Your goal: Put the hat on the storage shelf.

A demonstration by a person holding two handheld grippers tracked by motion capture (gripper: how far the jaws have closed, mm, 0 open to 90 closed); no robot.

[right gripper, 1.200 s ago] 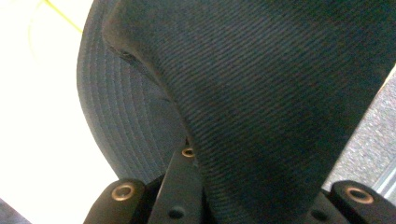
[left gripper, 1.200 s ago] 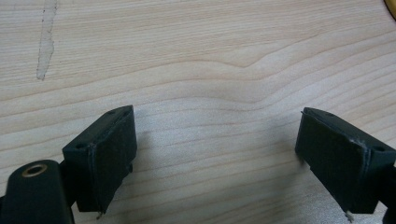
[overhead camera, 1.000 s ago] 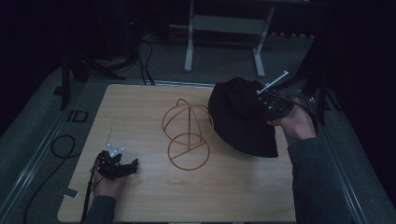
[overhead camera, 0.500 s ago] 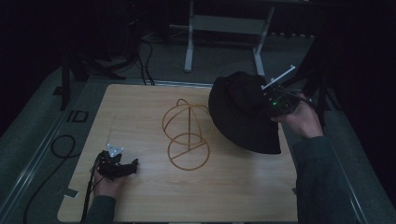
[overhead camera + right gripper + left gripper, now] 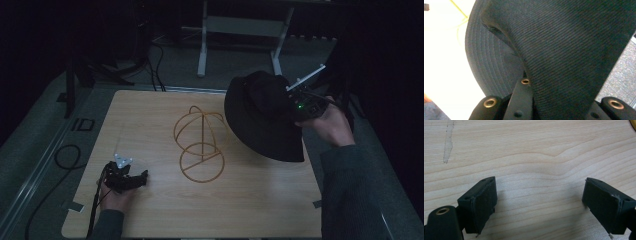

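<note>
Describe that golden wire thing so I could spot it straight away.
Look at the middle of the light wooden table. There stands a wire hat stand: a flat ring base with a post and a dome of thin hoops on top. It is gold and see-through, unlike the solid black hat to its right.

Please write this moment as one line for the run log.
right gripper: shut on black bucket hat, lifted | left gripper: open, low over table | wire hat stand: bare

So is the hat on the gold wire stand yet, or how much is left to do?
Not yet. Done: the right gripper has the black hat pinched and lifted at the table's right side. In hand: carrying it. Left: lowering it over the bare wire stand and letting go. The left gripper rests open on the table.
</note>
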